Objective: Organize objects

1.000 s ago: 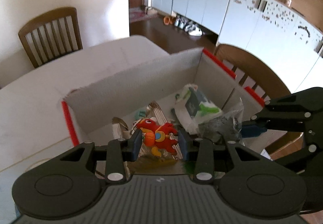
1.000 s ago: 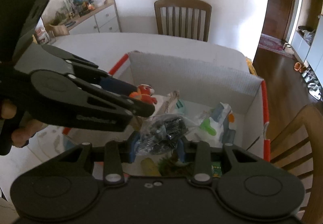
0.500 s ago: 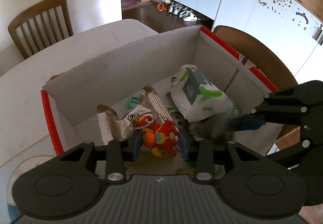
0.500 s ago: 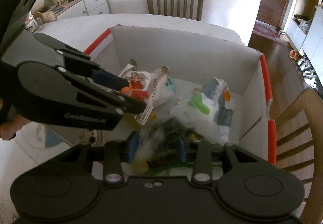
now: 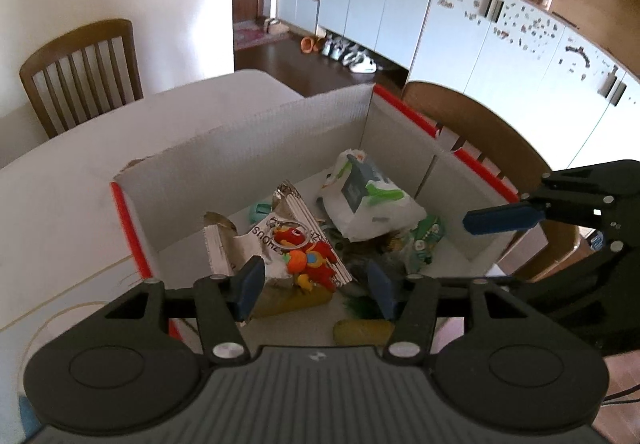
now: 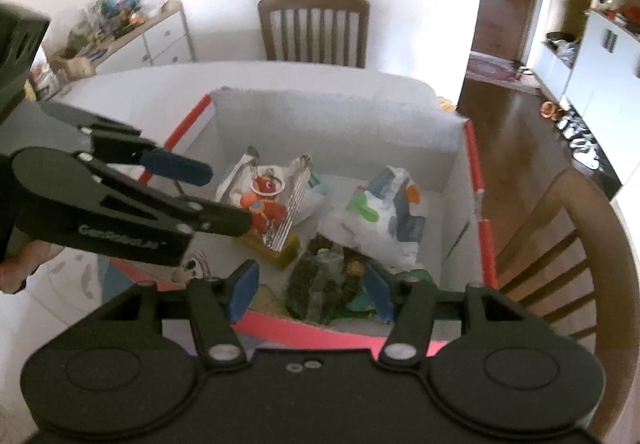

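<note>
A white cardboard box (image 5: 248, 148) with red edges stands on the table and holds several items. A red parrot keychain (image 5: 308, 256) lies in it on a white packet; it also shows in the right wrist view (image 6: 266, 204). A clear bag of dark bits (image 6: 320, 280) lies in the box near its front wall. My left gripper (image 5: 314, 286) is open and empty above the keychain. My right gripper (image 6: 310, 290) is open and empty above the bag. The box (image 6: 332, 116) fills the middle of the right wrist view.
A white and green wipes pack (image 5: 368, 204) lies at the box's right side. A yellow sponge (image 5: 362, 330) lies near the front wall. Wooden chairs (image 5: 80, 72) (image 6: 568, 252) stand at the table. White cabinets (image 5: 480, 36) line the far wall.
Both grippers have opened. The left let go of the red keychain and the right let go of the clear bag; both items now lie in the box.
</note>
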